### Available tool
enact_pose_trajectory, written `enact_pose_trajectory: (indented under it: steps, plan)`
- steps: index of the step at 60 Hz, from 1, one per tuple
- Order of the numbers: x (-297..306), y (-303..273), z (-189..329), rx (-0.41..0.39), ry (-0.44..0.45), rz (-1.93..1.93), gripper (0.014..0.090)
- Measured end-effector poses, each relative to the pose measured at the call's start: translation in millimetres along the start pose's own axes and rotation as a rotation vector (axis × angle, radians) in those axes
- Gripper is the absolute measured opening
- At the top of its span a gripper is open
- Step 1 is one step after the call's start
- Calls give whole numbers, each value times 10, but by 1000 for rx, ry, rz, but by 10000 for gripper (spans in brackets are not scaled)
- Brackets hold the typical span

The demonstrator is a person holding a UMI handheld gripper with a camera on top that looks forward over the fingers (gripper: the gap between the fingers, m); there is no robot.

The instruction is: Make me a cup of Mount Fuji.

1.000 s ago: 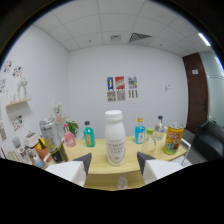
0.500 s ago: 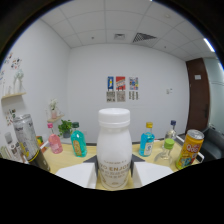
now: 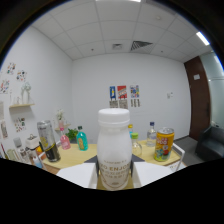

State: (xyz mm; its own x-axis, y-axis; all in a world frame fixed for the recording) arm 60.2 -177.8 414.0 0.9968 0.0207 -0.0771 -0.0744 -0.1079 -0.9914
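Gripper view: white bottle (image 3: 114, 150) stands between my gripper (image 3: 114, 176) fingers.
Grip: I can't tell.
Advice: I'd squeeze squarely, mid-body.

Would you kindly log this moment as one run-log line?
claw: open | white bottle: between fingers, upright | table: yellow can, teal bottle beyond

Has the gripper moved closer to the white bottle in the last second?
Yes. The white bottle now stands between the fingers, looming larger against the wall posters than before.
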Motion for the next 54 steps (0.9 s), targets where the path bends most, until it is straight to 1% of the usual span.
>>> enact_pose_trajectory:
  steps: [7, 10, 13, 18, 23, 25, 29, 34, 37, 41, 48, 54]
  plan:
    - [360, 683, -202, -57, 43, -19, 483]
    - [487, 1057, -243, -106, 51, 4, 482]
    - [632, 1415, -278, -147, 81, 29, 484]
    - [821, 1946, -306, -177, 113, 49, 483]
    - [1015, 2487, -299, -257, 161, 33, 483]
    - [1052, 2630, -299, -277, 170, 35, 484]
    - [1145, 2852, -283, -309, 190, -7, 483]
    - [1186, 3037, -250, -341, 187, -157, 483]
    - [1174, 3111, -218, -361, 167, -289, 483]
    - [1135, 3137, -184, -369, 132, -477, 484]
    - [1078, 3142, -122, -377, 83, -789, 481]
    - [1059, 3108, -84, -372, 60, -1039, 482]
